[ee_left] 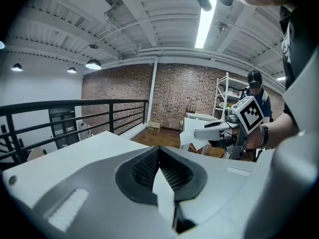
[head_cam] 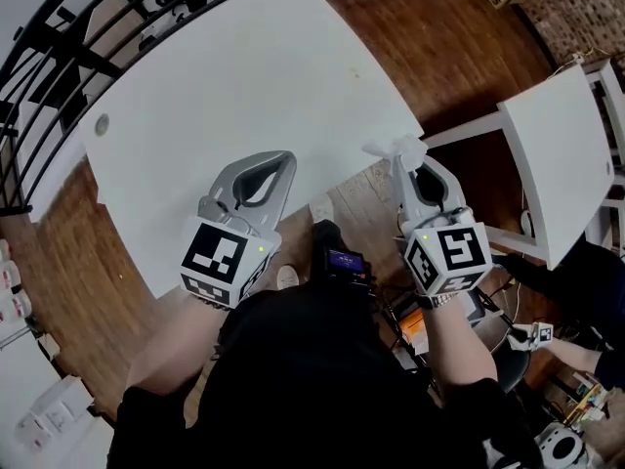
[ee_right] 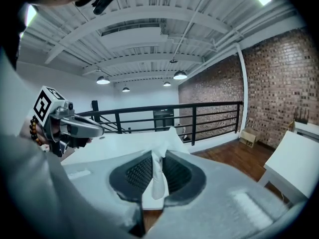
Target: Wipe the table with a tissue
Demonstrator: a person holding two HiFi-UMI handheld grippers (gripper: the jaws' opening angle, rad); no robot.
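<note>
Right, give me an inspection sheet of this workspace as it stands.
Surface: white table, bare, no spill visible.
Job's things: tissue, crumpled, near the table's corner.
Clutter: one small round disc near a table edge.
Grippers: left tool over the table, jaws together, nothing held; right tool shut on the tissue.
Cables: nothing seen on the table.
Surroundings: wooden floor, black railing, second white table.
</note>
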